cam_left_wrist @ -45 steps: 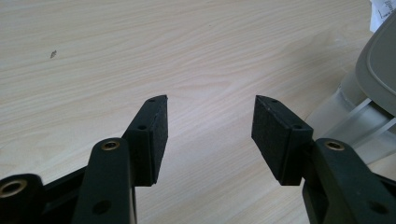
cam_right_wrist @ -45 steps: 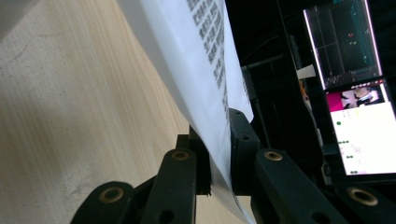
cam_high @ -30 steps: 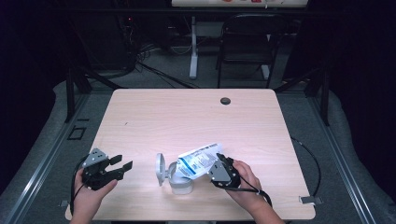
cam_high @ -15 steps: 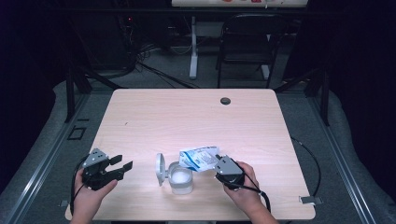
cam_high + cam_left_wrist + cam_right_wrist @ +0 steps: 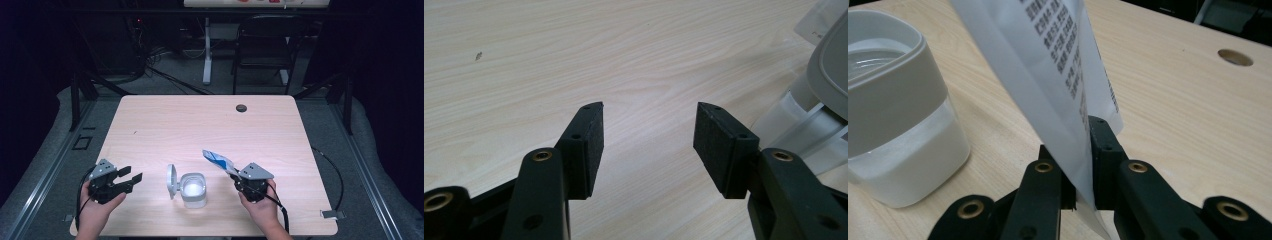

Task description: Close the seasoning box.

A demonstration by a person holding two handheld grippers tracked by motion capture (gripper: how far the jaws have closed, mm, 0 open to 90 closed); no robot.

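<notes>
Spanning dim room: pale wood table (image 5: 200, 125), grommet hole (image 5: 241, 108).

- The right gripper (image 5: 1079, 165) has its two black jaws closed on the lower edge of a white pouch (image 5: 1048, 65).
- The pouch rises from the jaws, tilted left, with dark small print on its right face.
- A white container (image 5: 895, 120), open at the top, stands on the wooden table (image 5: 1188, 115) at left, near the jaws.
- A round hole (image 5: 1234, 57) marks the table at far right.
</notes>
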